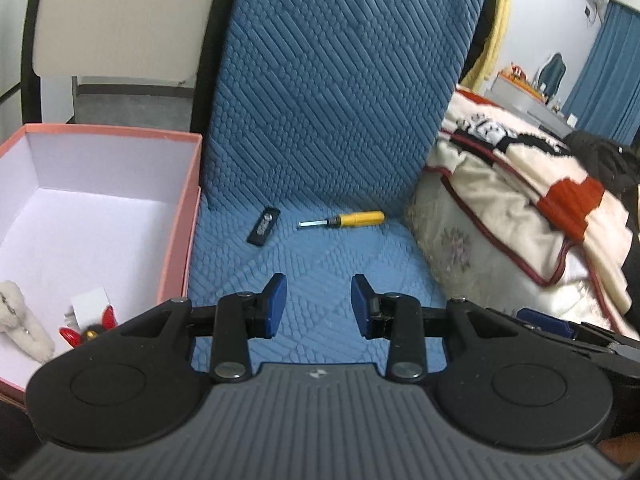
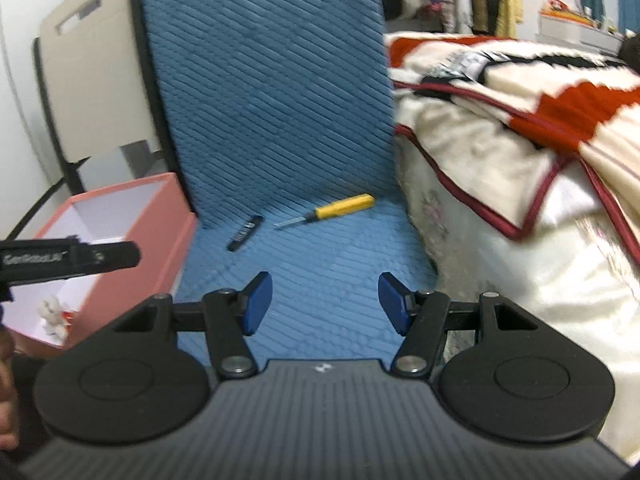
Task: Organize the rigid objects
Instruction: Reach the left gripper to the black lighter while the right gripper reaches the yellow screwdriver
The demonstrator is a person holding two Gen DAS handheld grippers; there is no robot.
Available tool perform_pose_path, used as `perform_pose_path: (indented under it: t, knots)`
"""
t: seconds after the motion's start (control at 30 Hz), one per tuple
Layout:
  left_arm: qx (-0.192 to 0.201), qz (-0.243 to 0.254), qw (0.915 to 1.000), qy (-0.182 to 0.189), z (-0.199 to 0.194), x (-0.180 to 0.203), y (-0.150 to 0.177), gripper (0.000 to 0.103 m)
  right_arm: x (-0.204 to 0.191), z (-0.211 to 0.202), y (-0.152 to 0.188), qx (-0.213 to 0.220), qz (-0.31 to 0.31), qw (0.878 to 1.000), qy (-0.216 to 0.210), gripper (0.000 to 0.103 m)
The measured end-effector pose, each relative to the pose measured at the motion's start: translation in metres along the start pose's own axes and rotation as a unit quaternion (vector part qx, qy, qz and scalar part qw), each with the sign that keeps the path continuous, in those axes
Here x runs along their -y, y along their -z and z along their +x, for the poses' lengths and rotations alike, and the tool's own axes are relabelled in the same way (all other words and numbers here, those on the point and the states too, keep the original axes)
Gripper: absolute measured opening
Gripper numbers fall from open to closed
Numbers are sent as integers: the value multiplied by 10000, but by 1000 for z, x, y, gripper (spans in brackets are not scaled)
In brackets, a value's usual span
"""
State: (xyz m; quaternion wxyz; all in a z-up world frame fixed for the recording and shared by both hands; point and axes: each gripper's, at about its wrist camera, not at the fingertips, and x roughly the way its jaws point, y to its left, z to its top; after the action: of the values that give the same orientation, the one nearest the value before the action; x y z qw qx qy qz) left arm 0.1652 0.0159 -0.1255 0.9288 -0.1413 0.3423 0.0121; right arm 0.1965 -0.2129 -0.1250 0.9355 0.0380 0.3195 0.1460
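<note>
A yellow-handled screwdriver lies on the blue quilted chair seat, tip to the left. Left of it rests a small black flat stick. My left gripper hovers over the seat's front, open, nothing between its blue pads. My right gripper stands open wider, also empty, short of both objects. The pink box at the seat's left holds a white plush toy and a red-and-black figure.
A bed with a cream, red and black blanket presses against the chair's right side. The blue backrest rises behind the objects. The left gripper's black body shows over the box in the right wrist view.
</note>
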Motion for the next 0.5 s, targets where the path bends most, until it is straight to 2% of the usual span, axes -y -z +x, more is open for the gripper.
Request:
perform_pose_path:
  t: [0.1, 0.27, 0.5]
  knots:
    - [-82, 305, 9994, -118, 9, 8, 7, 41, 9, 7, 7, -39, 190, 9998, 39, 62]
    - [-331, 346, 9987, -155, 24, 12, 17, 41, 13, 10, 9, 26, 219, 9998, 16, 62]
    - [-348, 493, 9974, -391, 47, 17, 15, 41, 19, 24, 5, 28, 404, 9992, -49, 62]
